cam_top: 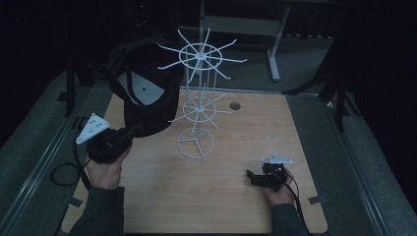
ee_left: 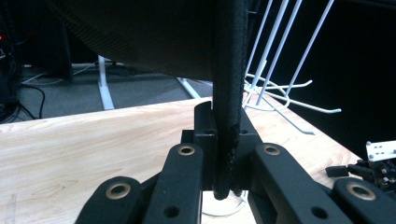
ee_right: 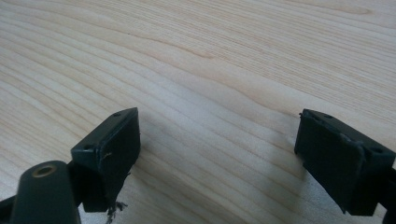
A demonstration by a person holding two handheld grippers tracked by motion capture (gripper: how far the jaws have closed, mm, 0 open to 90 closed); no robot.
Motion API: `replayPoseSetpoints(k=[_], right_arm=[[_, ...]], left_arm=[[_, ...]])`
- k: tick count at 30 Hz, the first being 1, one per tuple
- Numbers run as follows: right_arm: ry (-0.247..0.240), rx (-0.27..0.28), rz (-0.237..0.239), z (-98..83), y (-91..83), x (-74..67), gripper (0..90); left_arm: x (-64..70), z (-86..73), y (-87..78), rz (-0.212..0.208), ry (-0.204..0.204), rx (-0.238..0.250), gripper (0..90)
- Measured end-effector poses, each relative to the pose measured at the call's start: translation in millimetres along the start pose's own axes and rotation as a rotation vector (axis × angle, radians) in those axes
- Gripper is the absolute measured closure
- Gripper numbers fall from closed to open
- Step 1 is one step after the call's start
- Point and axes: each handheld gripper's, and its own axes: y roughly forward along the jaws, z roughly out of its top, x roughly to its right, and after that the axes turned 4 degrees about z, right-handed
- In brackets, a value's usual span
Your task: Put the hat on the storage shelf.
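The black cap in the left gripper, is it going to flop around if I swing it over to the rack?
Probably somewhat. The cap hangs from its brim alone, clamped edge-on in the left gripper, so the crown may sway. The brim looks stiff. The thin wire rack seems light and could tip.

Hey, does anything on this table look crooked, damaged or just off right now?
One small thing: the right tongs have a frayed pad, with loose threads at its lower edge. Otherwise nothing stands out; the white wire rack stands upright, and the black cap is pinched by its brim in the left tongs.
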Motion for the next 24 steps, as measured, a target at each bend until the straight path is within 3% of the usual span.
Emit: replayPoseSetpoints(k=[24], right_arm=[[0.0,0.0,0.0,0.0,0.0,0.0,14.0]], left_arm=[[4.2,-4.7,0.8,-0.004,0.049,0.015,85.9]])
